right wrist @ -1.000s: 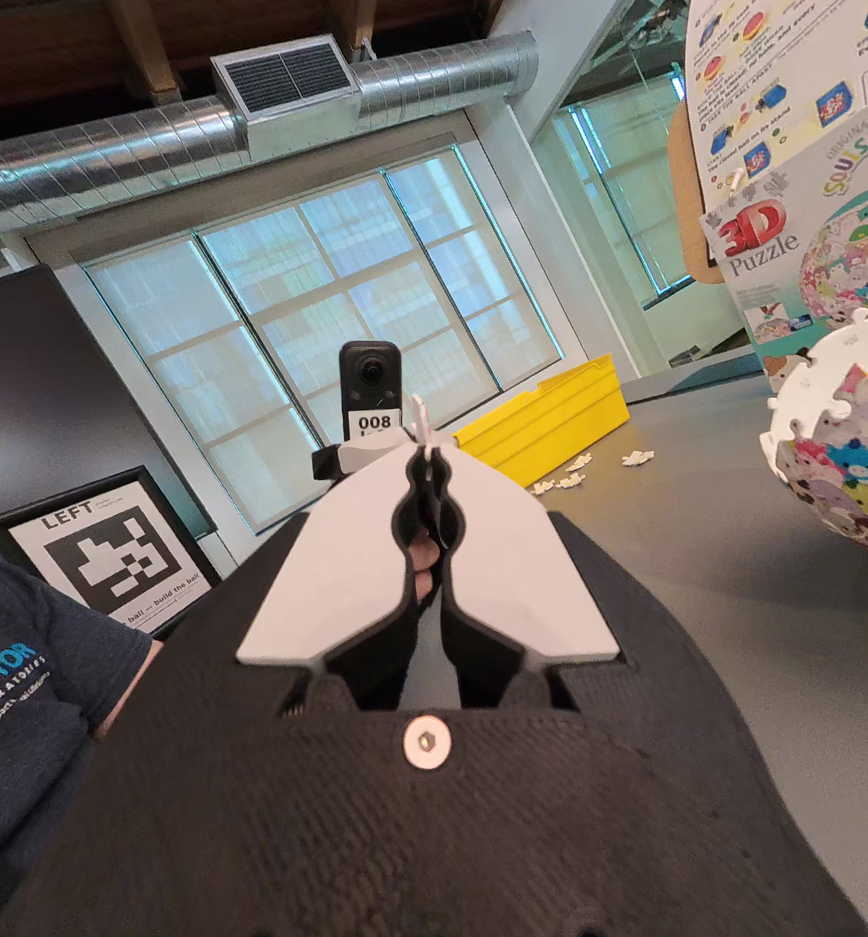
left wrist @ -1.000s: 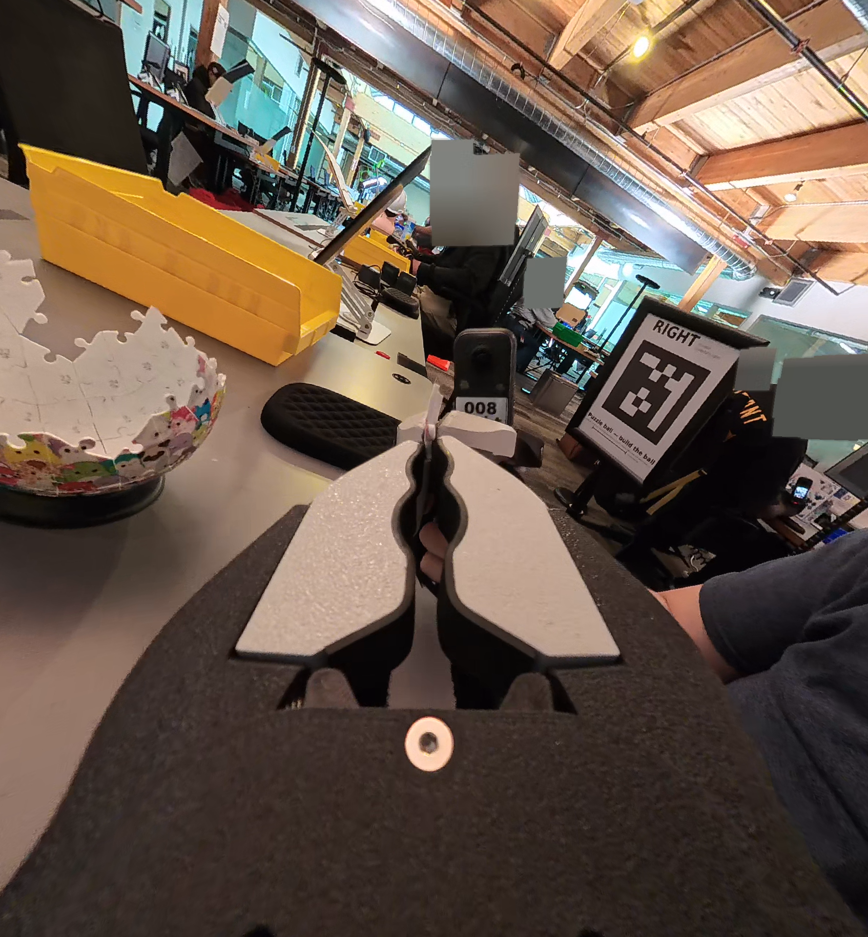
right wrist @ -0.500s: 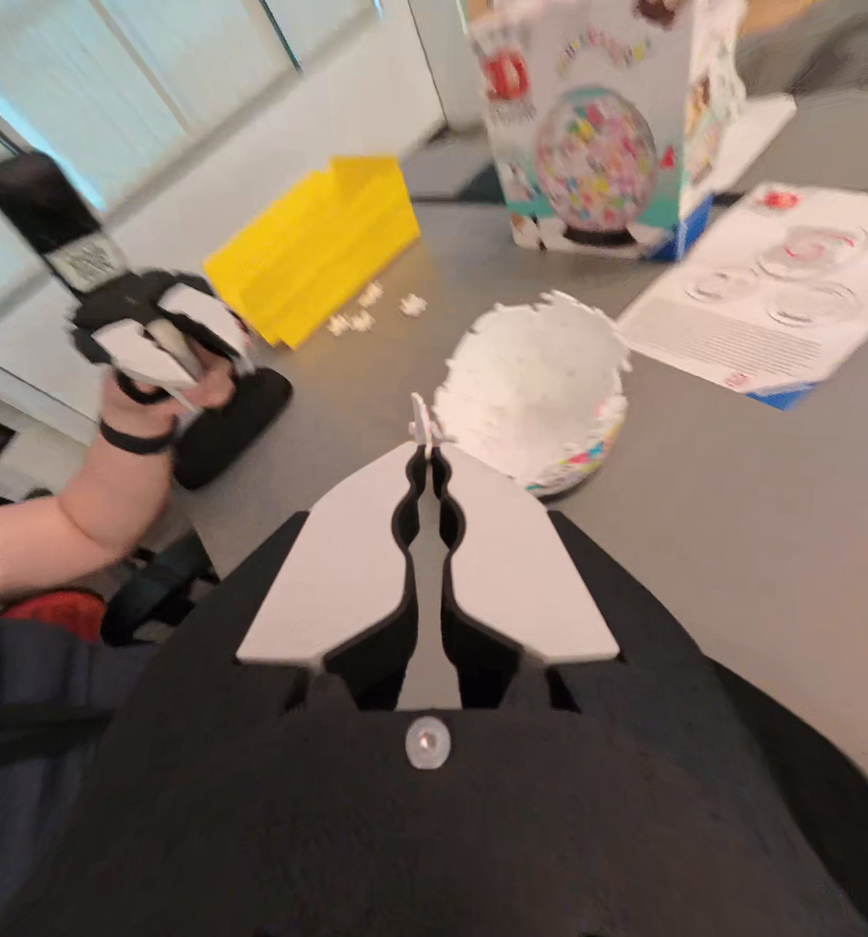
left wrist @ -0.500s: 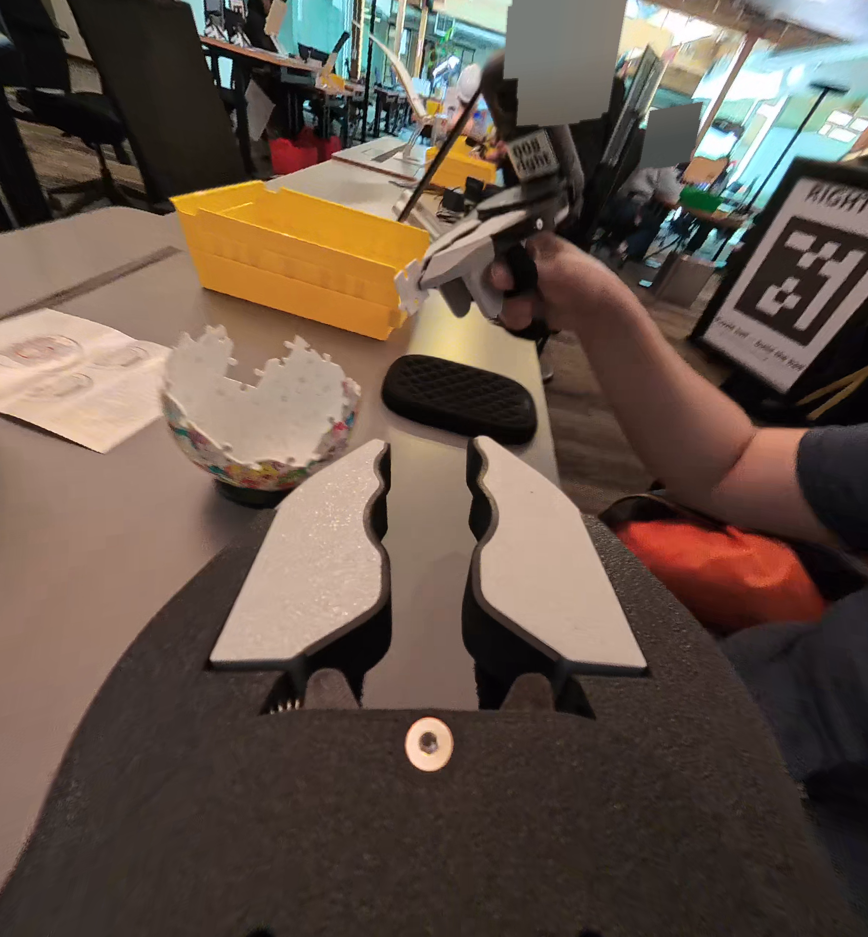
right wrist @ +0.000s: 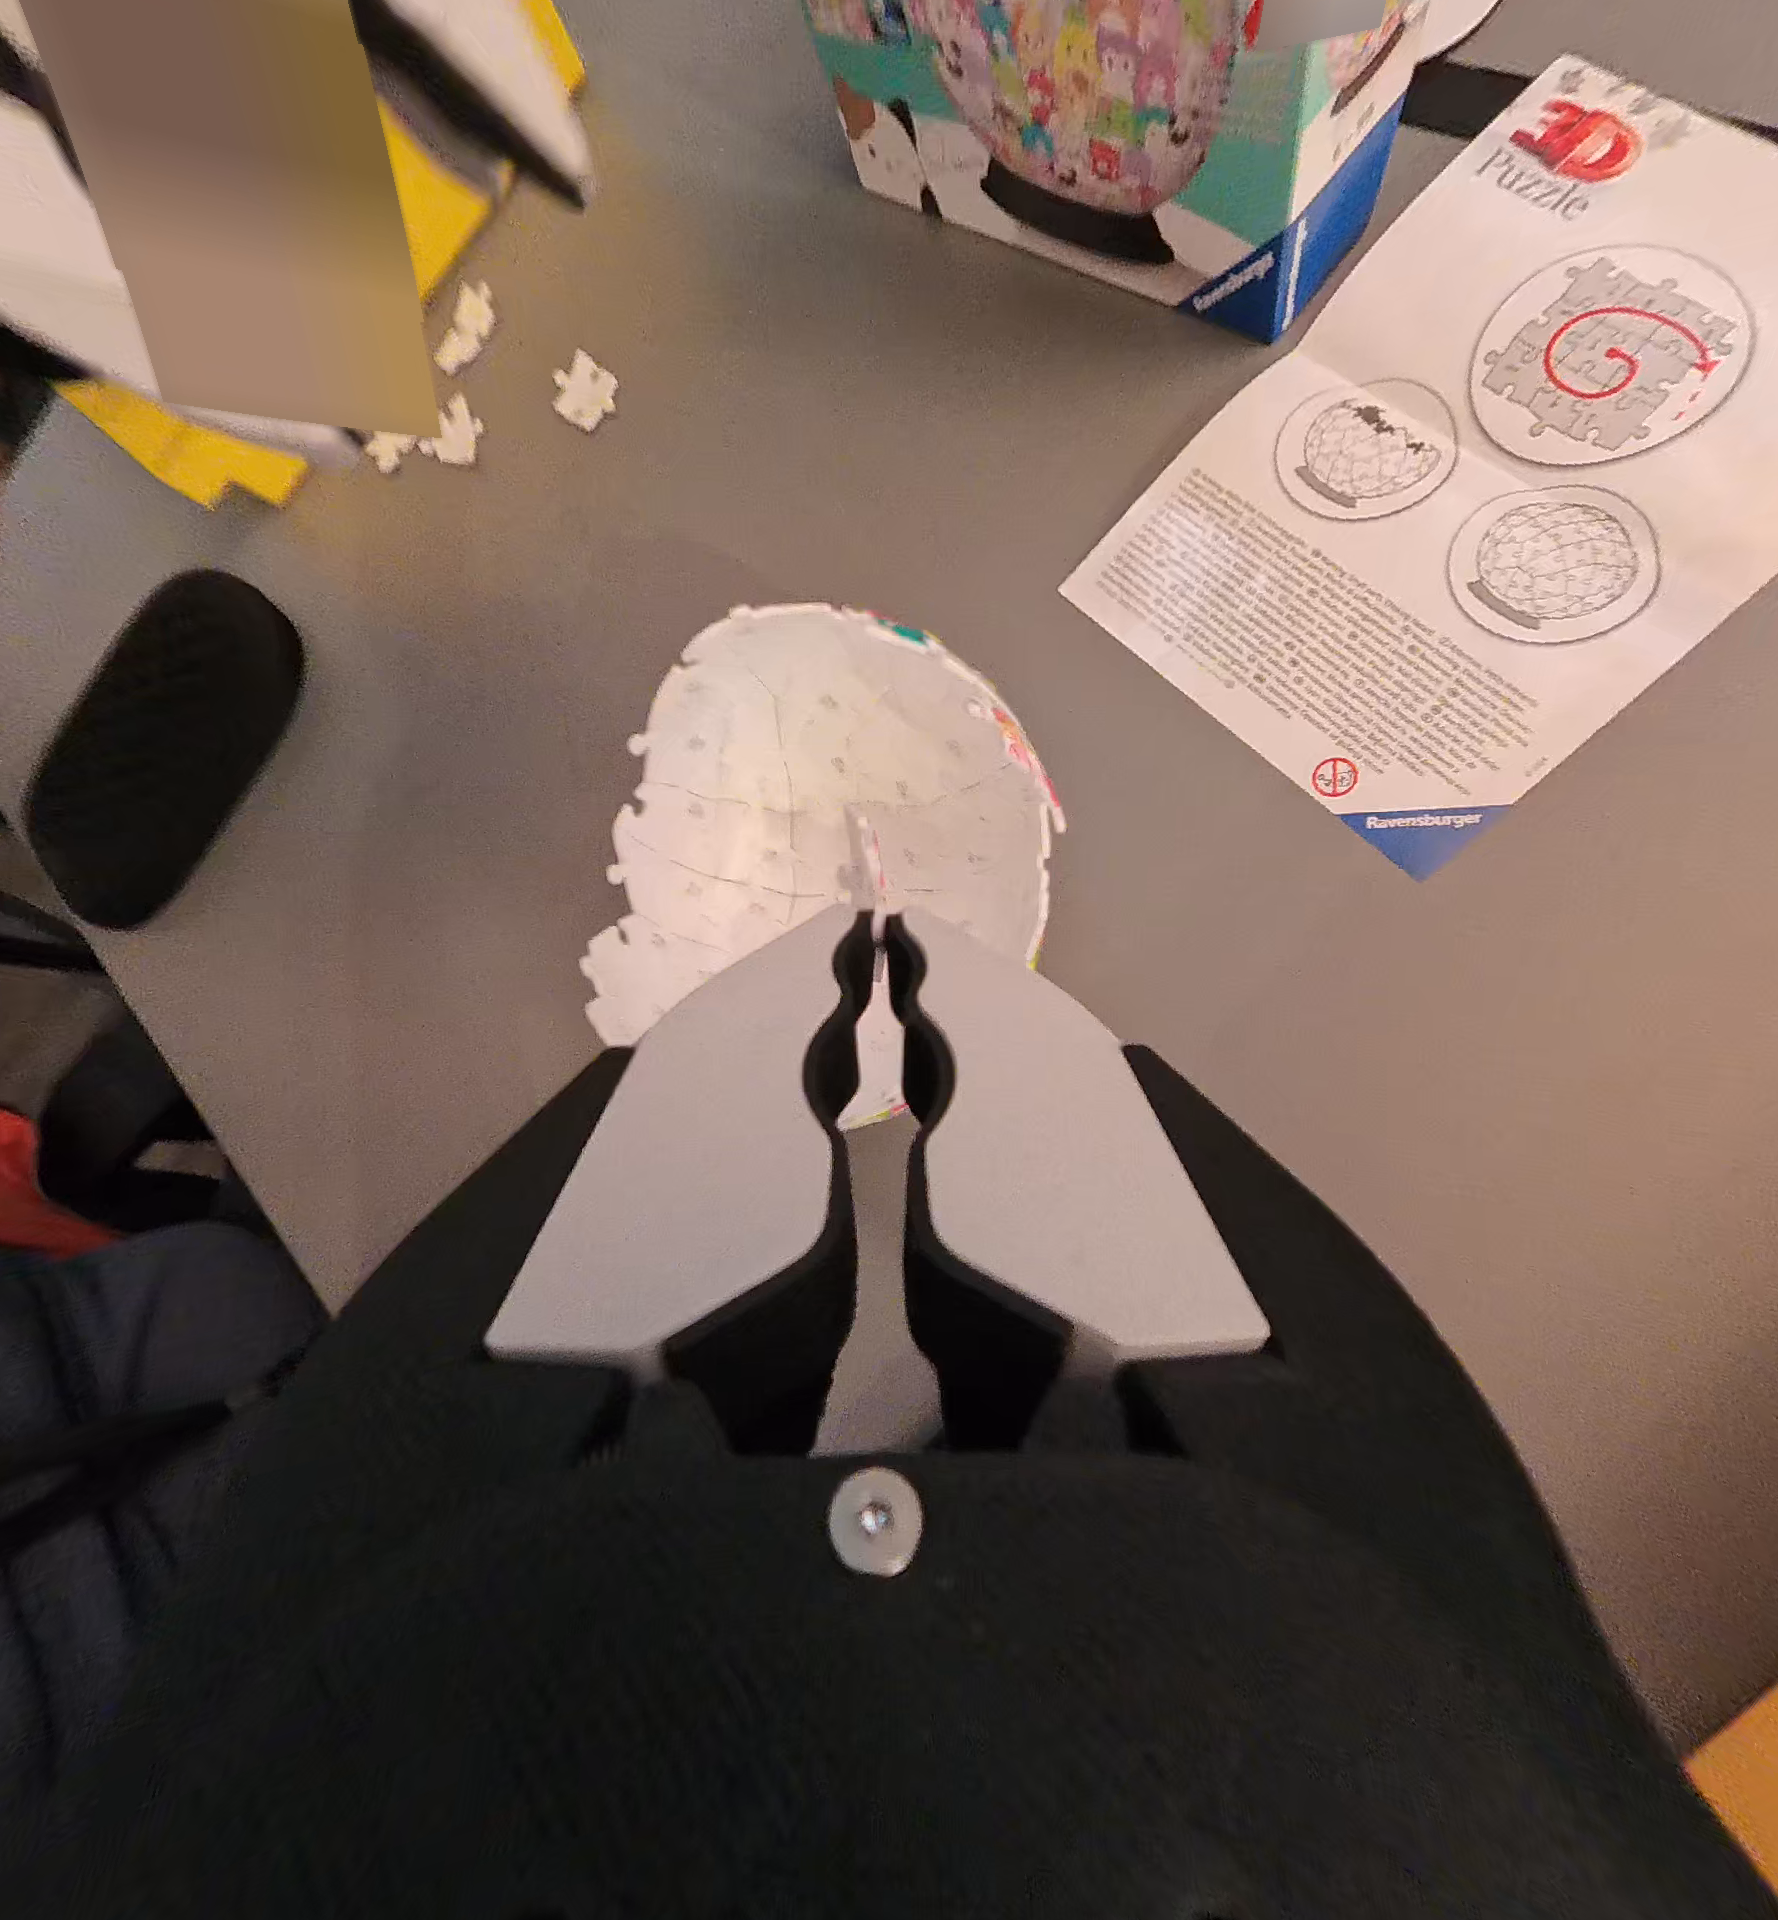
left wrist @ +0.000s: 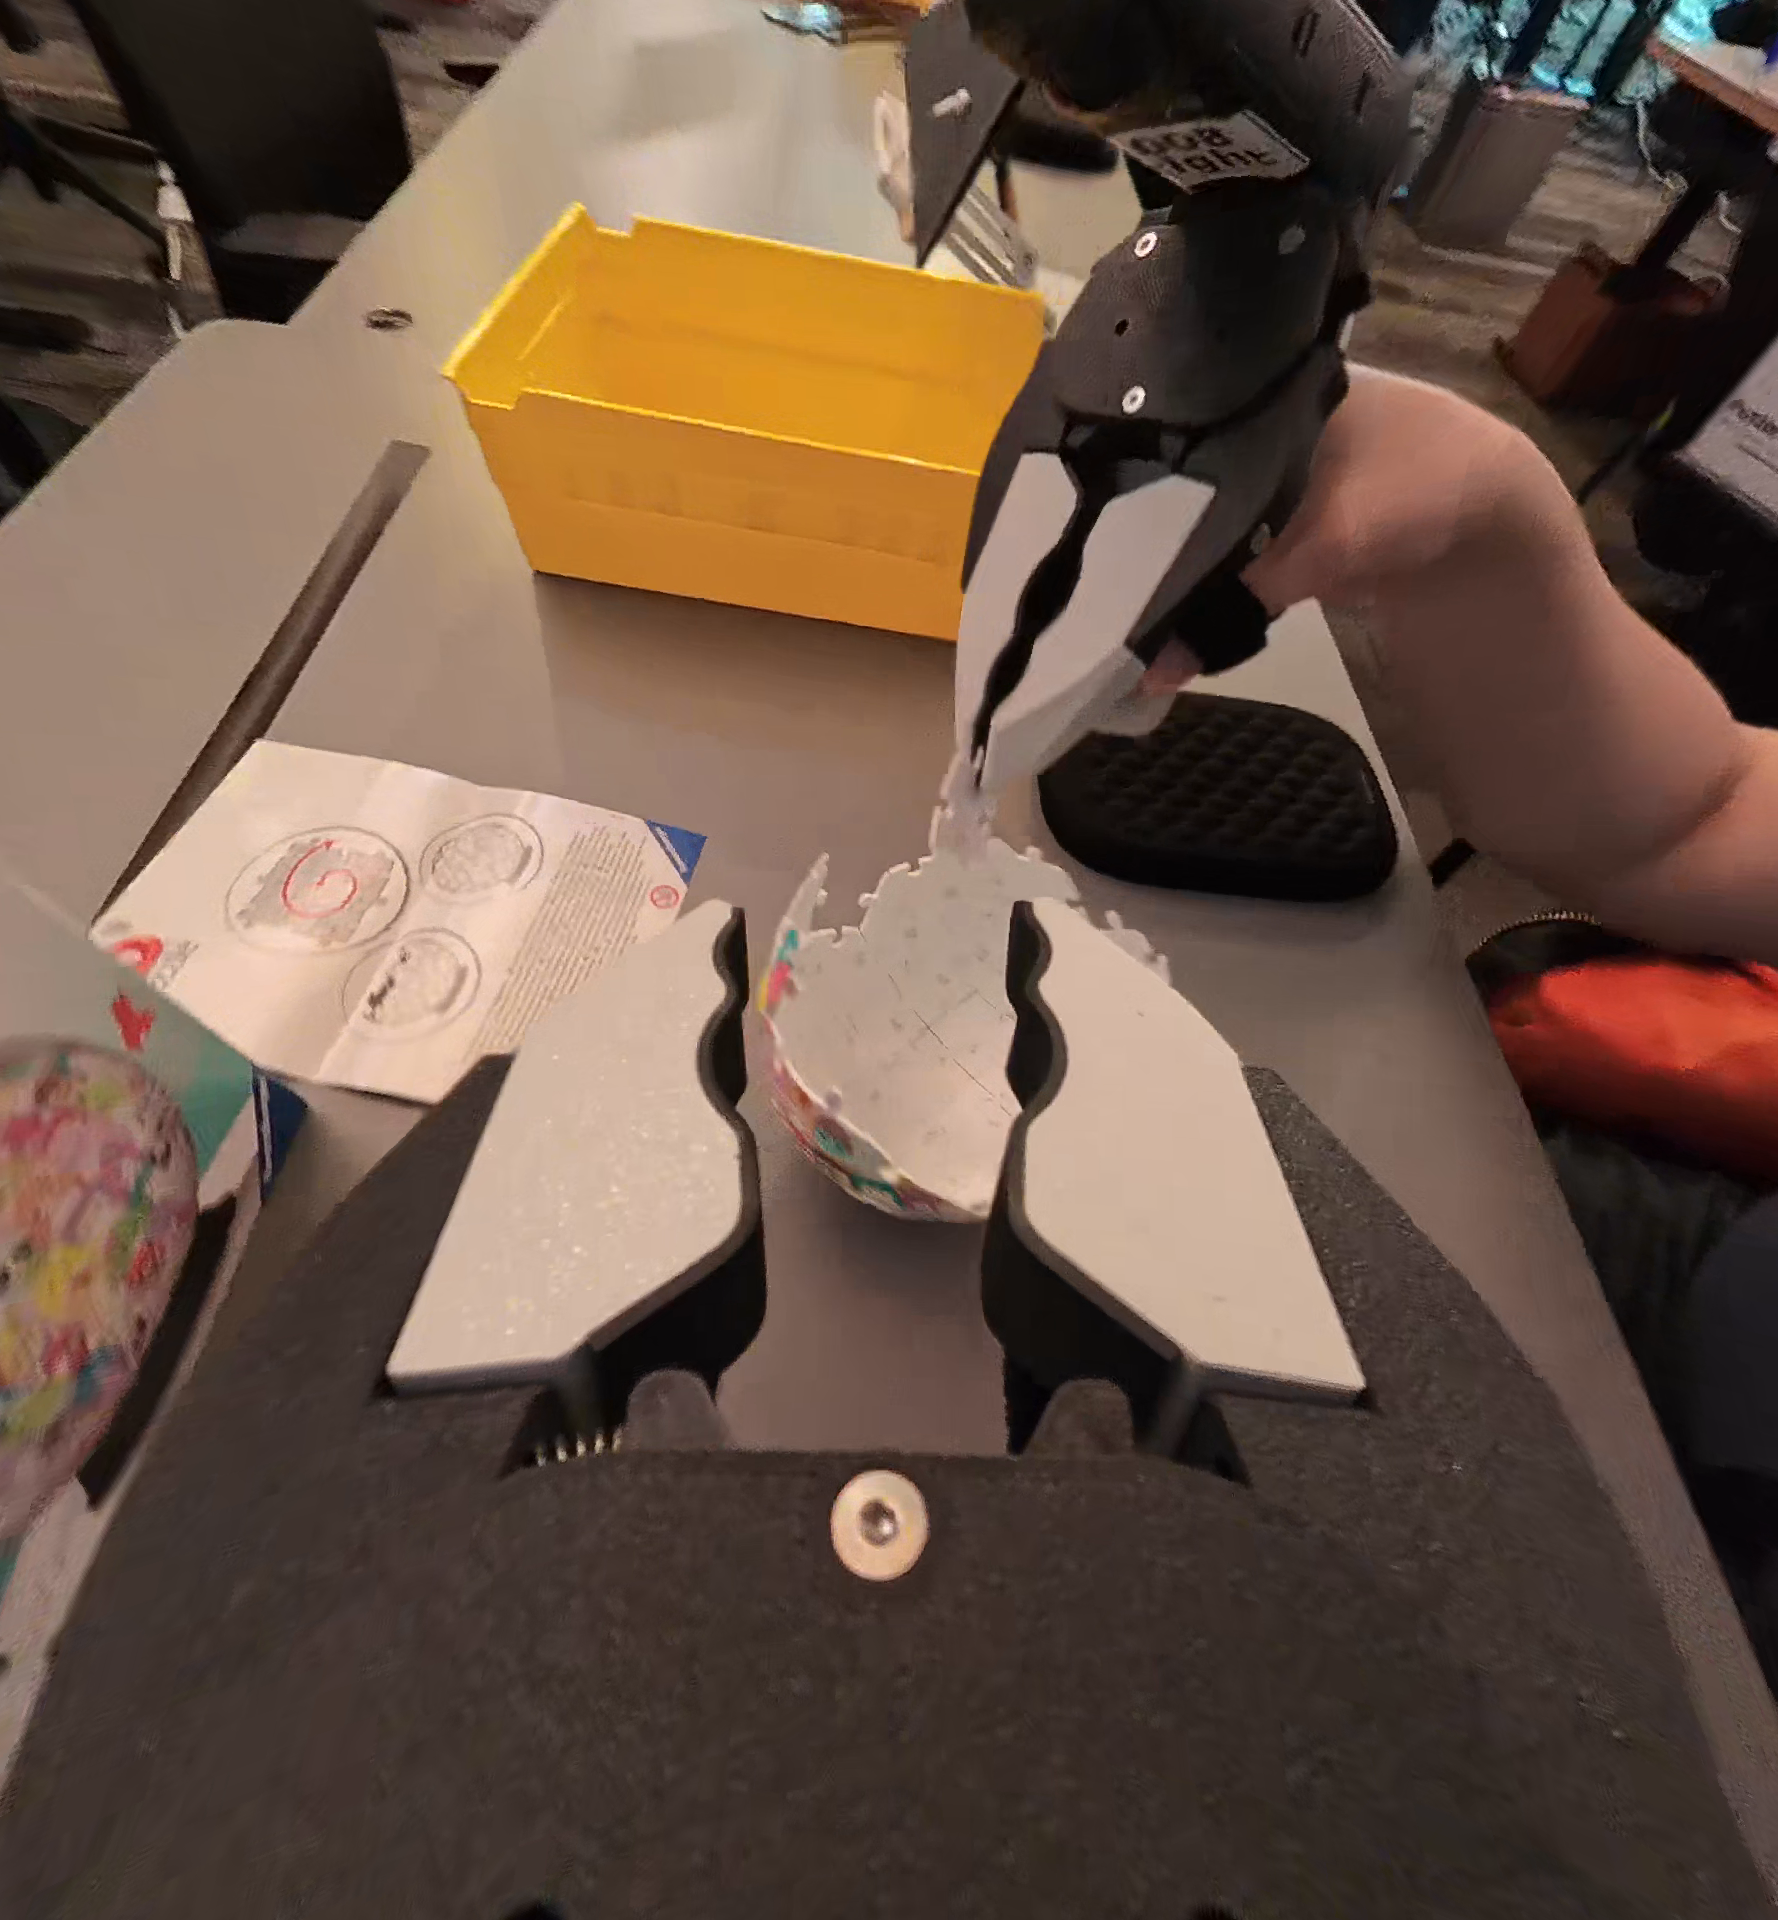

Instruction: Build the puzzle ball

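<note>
The half-built puzzle ball (left wrist: 895, 1049) is a white bowl with a colourful outside, standing on the grey table (left wrist: 656, 686). My left gripper (left wrist: 874, 920) is open and empty, with one finger on each side of the bowl, close above it. My right gripper (left wrist: 978, 764) reaches down from the far side. It is shut on a white puzzle piece (left wrist: 961, 821) held edge-on at the bowl's far rim. In the right wrist view the right gripper (right wrist: 869, 916) holds the piece (right wrist: 864, 857) over the bowl's white inside (right wrist: 812, 748).
A yellow bin (left wrist: 750, 416) stands behind the bowl, with a few loose white pieces (right wrist: 584, 390) beside it. A black pad (left wrist: 1217, 795) lies by the table's right edge. The instruction sheet (right wrist: 1487, 499) and the puzzle box (right wrist: 1103, 135) are also on the table. The grippers' ends are close to 11 centimeters from one another.
Both grippers held the piece together a second ago. The left one let go and opened. Both then swung down to the bowl, the right one carrying the piece to its rim.
</note>
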Tool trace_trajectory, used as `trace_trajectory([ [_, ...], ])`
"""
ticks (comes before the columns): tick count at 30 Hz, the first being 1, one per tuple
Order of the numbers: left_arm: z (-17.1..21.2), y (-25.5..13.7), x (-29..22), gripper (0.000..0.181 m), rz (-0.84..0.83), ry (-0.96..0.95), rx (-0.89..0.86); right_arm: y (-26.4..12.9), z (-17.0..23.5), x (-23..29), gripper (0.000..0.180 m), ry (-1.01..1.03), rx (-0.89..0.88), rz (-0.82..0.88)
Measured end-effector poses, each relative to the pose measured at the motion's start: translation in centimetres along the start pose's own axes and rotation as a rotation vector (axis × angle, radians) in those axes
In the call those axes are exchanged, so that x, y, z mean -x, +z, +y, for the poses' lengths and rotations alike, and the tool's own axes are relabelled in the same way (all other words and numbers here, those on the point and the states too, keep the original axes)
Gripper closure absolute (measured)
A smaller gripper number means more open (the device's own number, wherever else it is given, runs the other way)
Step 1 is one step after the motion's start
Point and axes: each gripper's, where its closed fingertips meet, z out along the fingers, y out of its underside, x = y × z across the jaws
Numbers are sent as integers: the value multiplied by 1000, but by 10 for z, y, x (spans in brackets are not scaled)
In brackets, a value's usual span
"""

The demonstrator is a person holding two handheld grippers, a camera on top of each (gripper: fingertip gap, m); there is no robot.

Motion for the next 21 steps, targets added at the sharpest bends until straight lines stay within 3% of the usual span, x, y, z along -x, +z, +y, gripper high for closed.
trace_trajectory([
  [5,-5,44,24,131,65,95,127,23,9,-8,177,-65,138,31],
  [11,10,87,33,128,172,201,265,34,10,-18,177,-56,181,16],
  [21,26,109,29,126,373,216,381,37,14,-31,177,-48,240,22],
])
